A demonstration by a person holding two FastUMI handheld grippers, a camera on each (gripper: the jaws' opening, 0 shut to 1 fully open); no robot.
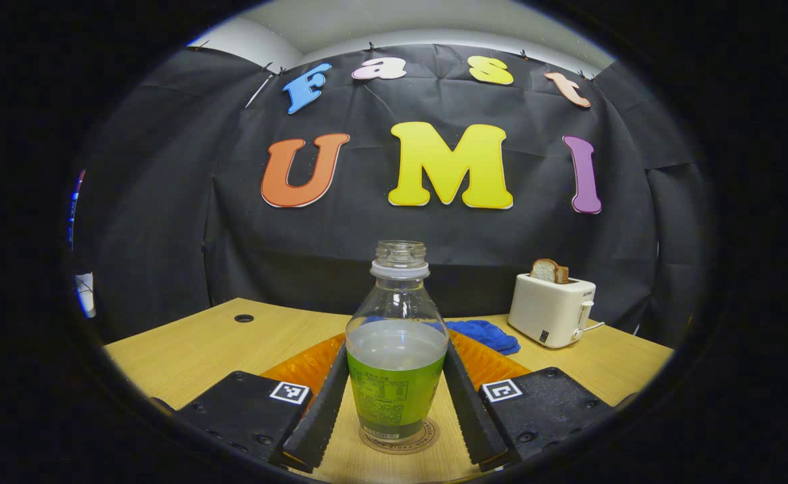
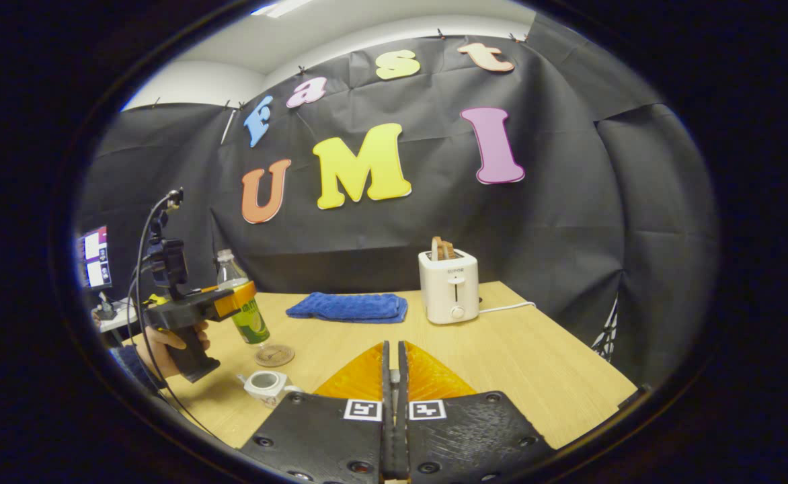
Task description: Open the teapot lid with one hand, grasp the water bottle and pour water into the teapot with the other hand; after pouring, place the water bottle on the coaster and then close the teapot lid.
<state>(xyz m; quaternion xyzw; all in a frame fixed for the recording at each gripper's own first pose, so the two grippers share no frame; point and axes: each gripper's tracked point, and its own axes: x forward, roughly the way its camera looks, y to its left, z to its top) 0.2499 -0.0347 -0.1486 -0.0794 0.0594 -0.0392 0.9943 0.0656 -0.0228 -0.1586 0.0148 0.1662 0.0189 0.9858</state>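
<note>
A clear water bottle [image 1: 397,349] with a green label, no cap and water in it stands upright between the fingers of my left gripper [image 1: 397,403], which press on both its sides. Its base is on or just above a round coaster [image 1: 401,440]. The right gripper view shows a hand holding the left gripper [image 2: 236,300] around the bottle [image 2: 254,326] by the coaster [image 2: 274,354]. A small white teapot [image 2: 266,384] sits in front of it with its top open. My right gripper [image 2: 394,363] is shut above the table, with no lid visible between its fingers.
A white toaster [image 2: 449,286] with bread in it stands at the back of the wooden table [image 2: 535,363], its cord running right. A folded blue cloth [image 2: 347,307] lies left of the toaster. A screen [image 2: 95,255] sits beyond the table's left edge.
</note>
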